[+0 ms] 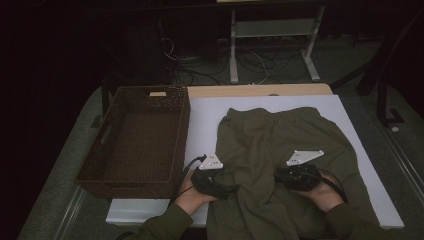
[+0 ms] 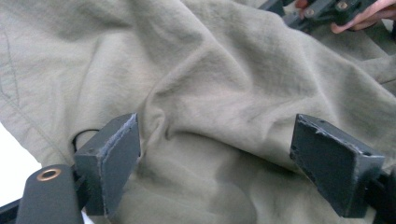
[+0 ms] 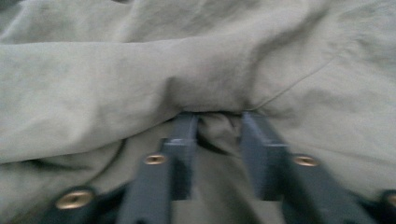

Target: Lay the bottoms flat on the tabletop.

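Olive garment (image 1: 280,150) | no legible writing | left gripper (image 2: 215,163) spread wide over cloth | right gripper (image 3: 218,140) apparently pinching a fold | white table (image 1: 205,120), wicker basket (image 1: 100,170), dim room.

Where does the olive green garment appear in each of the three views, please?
High view: the olive green garment lies on the white table, right of the wicker basket.
Left gripper view: the cloth spreads under the wide-open left gripper.
Right gripper view: a fold is bunched between the jaws of the right gripper.
Shared landmark: the right gripper, also seen at the top right corner of the left gripper view.
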`<state>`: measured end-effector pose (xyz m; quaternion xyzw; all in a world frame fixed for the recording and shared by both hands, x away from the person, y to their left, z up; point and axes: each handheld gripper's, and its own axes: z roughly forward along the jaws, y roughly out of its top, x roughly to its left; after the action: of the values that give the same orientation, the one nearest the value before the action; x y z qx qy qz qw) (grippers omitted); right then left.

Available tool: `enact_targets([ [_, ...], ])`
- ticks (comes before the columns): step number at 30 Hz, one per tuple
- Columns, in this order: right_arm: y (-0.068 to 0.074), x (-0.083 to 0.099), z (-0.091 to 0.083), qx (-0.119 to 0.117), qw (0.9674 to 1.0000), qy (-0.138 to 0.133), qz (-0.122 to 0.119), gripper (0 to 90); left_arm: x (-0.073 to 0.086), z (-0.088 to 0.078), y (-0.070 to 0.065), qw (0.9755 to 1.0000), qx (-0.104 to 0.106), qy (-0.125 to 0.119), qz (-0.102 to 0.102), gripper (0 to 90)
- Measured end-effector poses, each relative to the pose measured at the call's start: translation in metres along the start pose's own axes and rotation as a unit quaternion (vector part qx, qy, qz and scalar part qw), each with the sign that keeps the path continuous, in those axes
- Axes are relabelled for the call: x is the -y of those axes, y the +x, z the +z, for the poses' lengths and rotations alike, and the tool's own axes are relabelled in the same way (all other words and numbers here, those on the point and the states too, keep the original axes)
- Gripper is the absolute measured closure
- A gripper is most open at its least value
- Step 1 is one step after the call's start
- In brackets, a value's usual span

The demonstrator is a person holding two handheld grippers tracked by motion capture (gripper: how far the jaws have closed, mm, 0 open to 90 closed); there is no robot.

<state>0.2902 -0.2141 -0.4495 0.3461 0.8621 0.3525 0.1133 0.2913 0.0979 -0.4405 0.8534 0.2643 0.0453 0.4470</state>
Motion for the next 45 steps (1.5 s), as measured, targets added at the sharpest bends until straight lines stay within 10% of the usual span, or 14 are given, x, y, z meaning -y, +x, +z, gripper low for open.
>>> enact_targets([
  [3, -0.003, 0.000, -0.002, 0.002, 1.0000, 0.006, 0.006, 88.8, 0.000, 0.000, 0.001, 1.0000, -0.001, 0.000, 0.000, 15.2],
  [16, -0.039, 0.010, -0.034, 0.048, 0.9969, -0.021, 0.059, 89.1, 0.000, -0.003, 0.002, 1.0000, -0.007, -0.005, 0.000, 15.1],
  [26, -0.019, 0.000, -0.012, -0.040, 0.9987, -0.023, 0.023, 45.2, -0.001, -0.003, 0.003, 1.0000, -0.004, -0.007, -0.002, 15.1],
  [34, -0.003, -0.001, 0.003, -0.031, 0.9992, -0.001, -0.025, 88.4, -0.001, -0.004, 0.002, 0.9999, -0.005, -0.010, -0.003, 15.1],
  [45, -0.021, -0.003, -0.016, 0.040, 0.9991, 0.001, -0.012, 90.0, -0.001, -0.006, 0.004, 0.9999, -0.007, -0.011, -0.002, 15.1],
])
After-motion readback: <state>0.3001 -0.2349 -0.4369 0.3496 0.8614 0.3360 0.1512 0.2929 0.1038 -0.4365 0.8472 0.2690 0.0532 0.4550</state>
